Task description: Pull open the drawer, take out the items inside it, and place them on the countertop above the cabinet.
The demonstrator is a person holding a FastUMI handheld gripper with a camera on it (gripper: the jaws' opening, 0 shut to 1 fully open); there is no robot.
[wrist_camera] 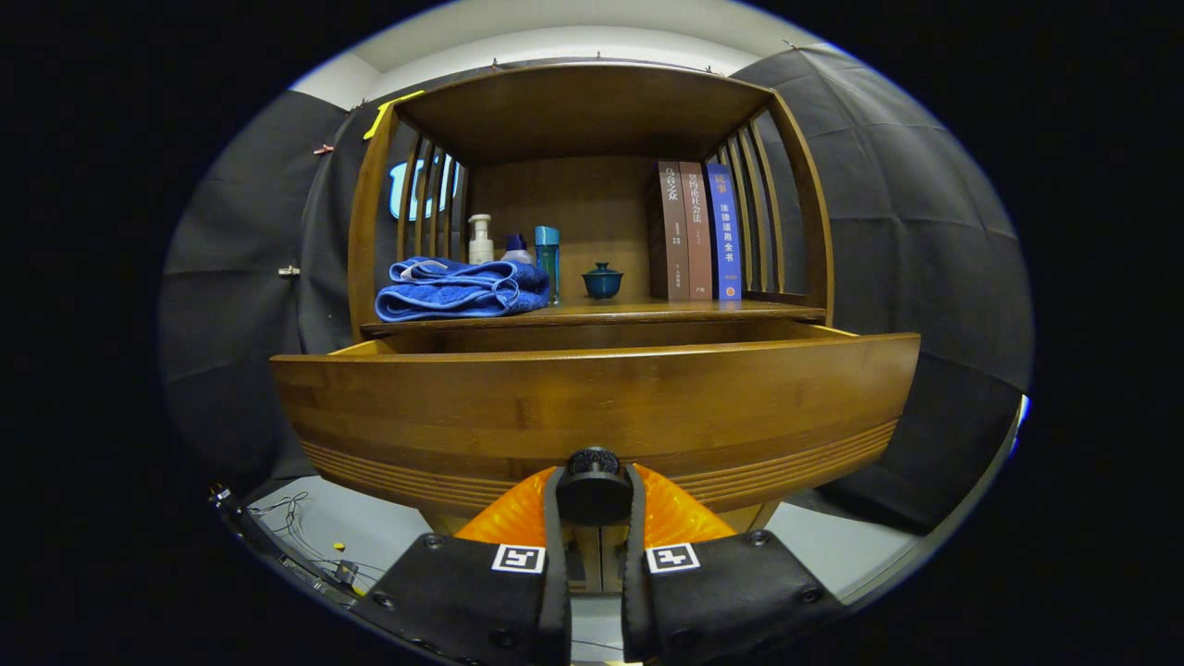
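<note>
Drawer (592, 407) stands pulled out from the cabinet, its broad front just ahead of the fingers at twelve o'clock; its knob (593, 486) sits between the fingers, and the gripper (593, 499) is clenched on that knob, both fingers pressing its sides, which is how a pull along the drawer's run would be made; the opening behind the front shows as a dark gap, and what lies inside is hidden by the tall front, so the items cannot be told from here. Judged from this, the pulling step is about done and the taking out is not yet begun; the next move calls for letting go of the knob and coming up over the front edge. Countertop (647, 313) lies beyond the drawer at twelve o'clock; on it, at eleven o'clock, a folded blue towel (461, 289), a pump bottle (480, 240) and a teal bottle (548, 259) behind it; a small lidded cup (602, 280) near the middle; three books (700, 231) upright at one o'clock; bare wood between cup and books offers room, though the cabinet's slatted sides and roof hem in the approach.
</note>
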